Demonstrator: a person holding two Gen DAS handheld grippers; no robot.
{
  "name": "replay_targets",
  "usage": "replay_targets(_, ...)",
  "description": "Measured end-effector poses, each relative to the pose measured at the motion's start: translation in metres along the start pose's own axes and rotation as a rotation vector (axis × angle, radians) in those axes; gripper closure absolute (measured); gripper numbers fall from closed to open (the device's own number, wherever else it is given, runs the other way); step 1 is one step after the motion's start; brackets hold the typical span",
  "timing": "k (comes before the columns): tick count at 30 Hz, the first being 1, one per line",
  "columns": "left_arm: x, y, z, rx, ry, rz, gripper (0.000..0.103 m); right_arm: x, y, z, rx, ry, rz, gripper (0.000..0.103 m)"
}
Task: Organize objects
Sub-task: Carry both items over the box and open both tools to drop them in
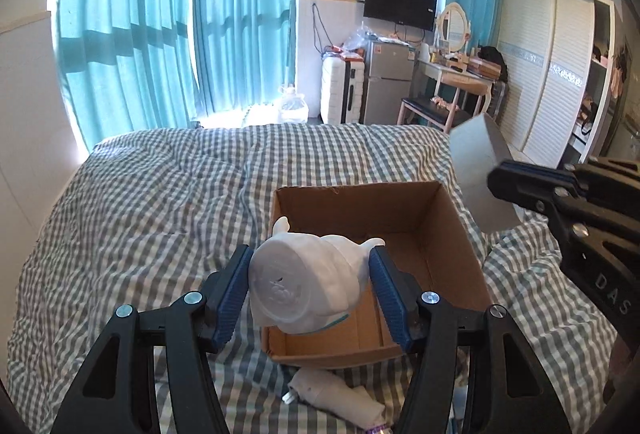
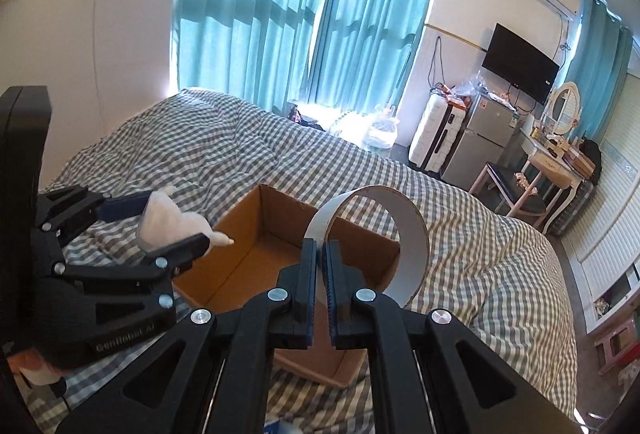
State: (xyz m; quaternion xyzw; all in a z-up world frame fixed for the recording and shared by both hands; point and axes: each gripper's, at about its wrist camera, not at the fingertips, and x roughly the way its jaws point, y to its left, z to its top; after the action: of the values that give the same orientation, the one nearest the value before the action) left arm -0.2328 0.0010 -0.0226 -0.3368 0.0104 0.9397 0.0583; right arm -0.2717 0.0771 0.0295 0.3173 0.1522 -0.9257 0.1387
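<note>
An open, empty cardboard box sits on the checked bed. My left gripper is shut on a white figurine and holds it base toward the camera over the box's near left corner. In the right wrist view that left gripper comes in from the left with the figurine at the box's left rim. My right gripper is shut on the wall of a wide grey tape roll, held above the box. The left wrist view shows the roll and the right gripper at the box's right.
A folded beige umbrella lies on the checked bedcover just in front of the box. Beyond the bed are teal curtains, a white suitcase, a small fridge, a dressing table with a stool and a white wardrobe.
</note>
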Motion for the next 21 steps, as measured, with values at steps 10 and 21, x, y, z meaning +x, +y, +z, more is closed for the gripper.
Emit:
replay_targets(10, 0.063, -0.009, -0.004, 0.006, 0.062, -0.084, 0.042, 0.089, -0.021, 0.004, 0.029, 0.088, 0.046, 0.099)
replay_targets(21, 0.099, -0.014, -0.017, 0.024, 0.119, -0.103, 0.042, 0.129, -0.021, -0.023, 0.035, 0.146, 0.1, 0.099)
